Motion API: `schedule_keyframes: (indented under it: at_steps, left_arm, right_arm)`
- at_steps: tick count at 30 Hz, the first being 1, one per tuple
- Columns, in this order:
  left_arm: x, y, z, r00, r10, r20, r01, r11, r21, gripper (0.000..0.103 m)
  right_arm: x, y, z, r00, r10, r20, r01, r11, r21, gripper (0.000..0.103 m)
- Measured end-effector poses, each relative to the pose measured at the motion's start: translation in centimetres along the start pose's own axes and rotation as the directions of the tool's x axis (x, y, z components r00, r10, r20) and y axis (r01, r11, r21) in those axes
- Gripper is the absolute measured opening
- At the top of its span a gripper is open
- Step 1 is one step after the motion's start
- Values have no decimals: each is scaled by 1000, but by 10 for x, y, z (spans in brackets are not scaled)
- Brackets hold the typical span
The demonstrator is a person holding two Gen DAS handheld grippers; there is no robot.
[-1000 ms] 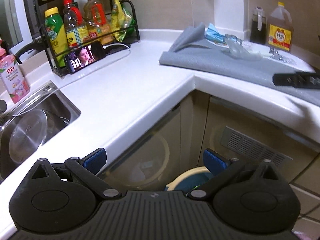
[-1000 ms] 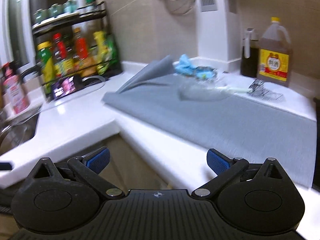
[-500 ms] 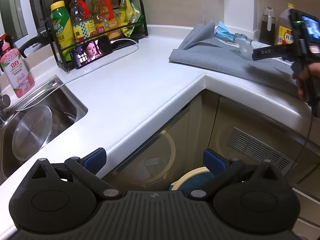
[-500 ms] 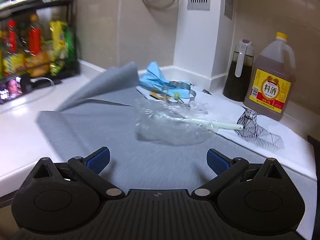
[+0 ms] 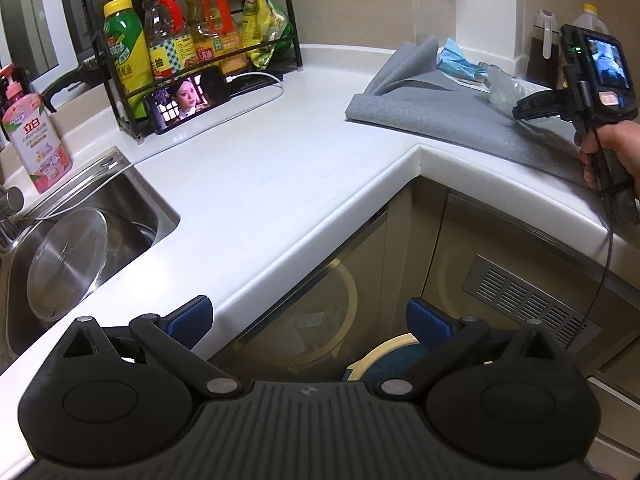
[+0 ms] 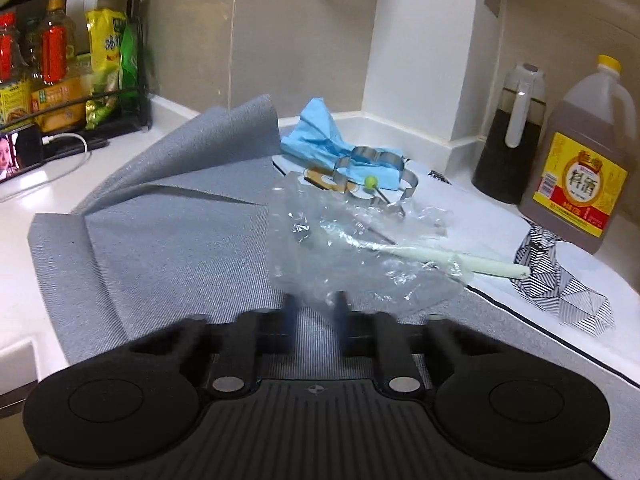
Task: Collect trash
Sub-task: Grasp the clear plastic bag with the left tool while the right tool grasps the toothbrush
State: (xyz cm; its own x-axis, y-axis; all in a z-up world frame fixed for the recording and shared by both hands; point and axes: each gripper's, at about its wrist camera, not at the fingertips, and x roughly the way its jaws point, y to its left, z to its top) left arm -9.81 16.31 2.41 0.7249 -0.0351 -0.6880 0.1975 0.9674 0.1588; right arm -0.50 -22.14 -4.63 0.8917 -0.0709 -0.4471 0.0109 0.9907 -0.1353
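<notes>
Crinkled clear plastic wrap (image 6: 352,256) on woven grey mat (image 6: 168,248); right gripper (image 6: 314,316) fingers just closing on its near edge. Left gripper (image 5: 308,320) fingers spread wide, empty.

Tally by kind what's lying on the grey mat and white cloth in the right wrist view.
Crumpled clear plastic bag: 1
Crumpled blue paper napkin: 1
Flower-shaped metal cookie cutter: 1
Pale green stick: 1
Green-headed metal pick: 1
Total: 5

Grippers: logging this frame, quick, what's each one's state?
Left gripper: open, empty.
Right gripper: jaws just closing on the clear plastic wrap's near edge.
</notes>
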Motion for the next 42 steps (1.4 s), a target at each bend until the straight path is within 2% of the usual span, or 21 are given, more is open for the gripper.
schedule_keyframes:
  at_steps: [3, 6, 9, 11, 12, 13, 14, 15, 17, 20, 23, 25, 27, 31, 34, 37, 38, 39, 40, 41, 42]
  left_arm:
    - [1, -5, 1, 1000, -5, 2, 5, 1000, 14, 103]
    - [4, -12, 4, 1000, -17, 0, 17, 1000, 23, 103]
    - [5, -18, 11, 999, -38, 4, 38, 999, 25, 103]
    - [6, -23, 16, 999, -47, 15, 47, 998, 31, 103]
    - [6, -27, 20, 998, -53, 25, 52, 998, 38, 103]
    - [6, -30, 24, 998, -60, 34, 59, 997, 46, 103]
    - [7, -34, 29, 997, -68, 45, 65, 996, 56, 103]
    - [7, -38, 34, 996, -74, 55, 71, 995, 67, 103]
    - [9, -47, 47, 992, -95, 80, 88, 992, 88, 103]
    - [16, -67, 72, 984, -131, 125, 115, 985, 125, 103]
    - [32, -94, 106, 970, -191, 152, 169, 975, 145, 103]
    - [48, -116, 133, 958, -233, 168, 208, 966, 153, 103]
    - [67, -143, 161, 950, -263, 170, 236, 958, 162, 103]
    - [119, -196, 214, 944, -288, 161, 264, 952, 157, 103]
    - [166, -226, 242, 944, -320, 77, 312, 944, 106, 103]
    - [207, -244, 257, 954, -299, -29, 299, 954, 7, 102]
    - [215, -246, 259, 959, -281, -42, 280, 960, -29, 99]
    - [220, -247, 260, 961, -275, -43, 273, 961, -45, 84]
    - [224, -246, 261, 961, -273, -52, 271, 961, -48, 49]
    - [228, -243, 261, 958, -278, -73, 275, 960, -45, 33]
    - [228, -237, 260, 961, -269, -66, 267, 963, -43, 11]
  right_arm:
    - [-24, -2, -3, 995, 96, 28, -97, 995, 40, 7]
    - [-43, 0, -7, 972, 234, 37, -236, 968, 83, 7]
    - [-46, 10, -12, 954, 297, 32, -298, 954, 38, 8]
    - [-44, 12, -16, 952, 305, 17, -305, 952, 29, 13]
    - [-44, 10, -18, 951, 309, 12, -309, 950, 39, 26]
    - [-45, 6, -19, 949, 315, 10, -315, 947, 58, 51]
    - [-48, 1, -20, 948, 319, 13, -319, 944, 82, 63]
    - [-53, -4, -23, 947, 321, 20, -321, 941, 103, 80]
    - [-64, -18, -25, 945, 325, 40, -327, 936, 129, 84]
    - [-81, -47, -23, 954, 271, 125, -289, 945, 154, 85]
    - [-78, -83, -15, 977, 121, 178, -157, 965, 209, 92]
    - [-68, -108, -12, 987, 35, 158, -81, 954, 290, 92]
    - [-58, -129, -15, 989, -1, 145, -56, 921, 385, 92]
    - [-43, -152, -26, 992, -9, 127, -59, 855, 515, 92]
    - [-35, -156, -33, 994, 18, 112, -75, 840, 537, 92]
    - [-28, -159, -34, 994, 40, 100, -88, 835, 544, 94]
    - [-26, -159, -33, 994, 46, 95, -90, 835, 543, 94]
    - [-25, -158, -32, 995, 51, 90, -92, 836, 540, 94]
    - [-22, -158, -31, 995, 54, 88, -93, 839, 536, 94]
    - [-20, -157, -29, 995, 57, 87, -94, 842, 531, 95]
    - [-20, -156, -26, 995, 55, 88, -93, 846, 525, 95]
